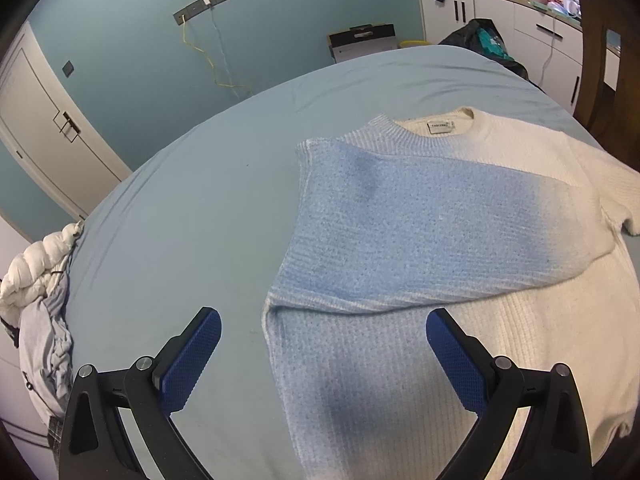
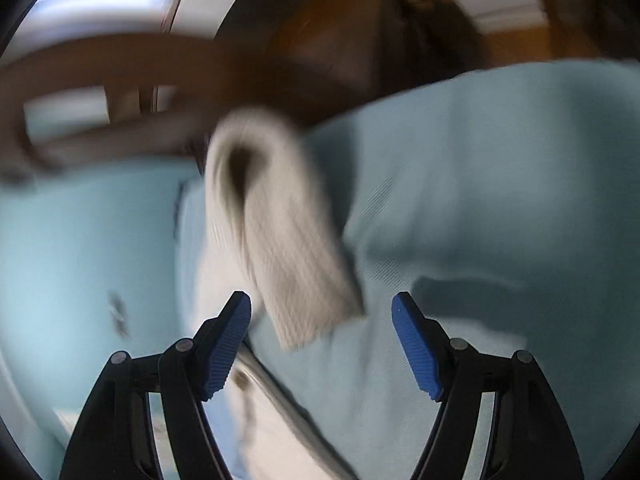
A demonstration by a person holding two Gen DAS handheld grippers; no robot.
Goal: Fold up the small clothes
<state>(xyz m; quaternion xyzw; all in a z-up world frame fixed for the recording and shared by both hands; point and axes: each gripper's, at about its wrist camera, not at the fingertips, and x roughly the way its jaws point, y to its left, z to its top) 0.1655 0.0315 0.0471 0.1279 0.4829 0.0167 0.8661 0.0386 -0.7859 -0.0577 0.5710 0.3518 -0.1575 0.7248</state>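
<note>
A pale blue sheet (image 1: 192, 216) is covering the bed. A white puffy jacket (image 1: 36, 264) is lying bunched at its left edge. Cables (image 1: 208, 60) are hanging from wall sockets (image 1: 202, 5), and white cabinets (image 1: 500, 20) are standing behind a dark bag (image 1: 486, 38).

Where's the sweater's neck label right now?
In the left wrist view, the neck label sits upper right of centre, inside the collar of the sweater lying flat on the blue bed sheet.

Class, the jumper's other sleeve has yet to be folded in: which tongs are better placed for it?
Probably the right tongs: open, with the loose white sleeve just ahead. The left tongs hang open over the already folded side of the jumper.
</note>
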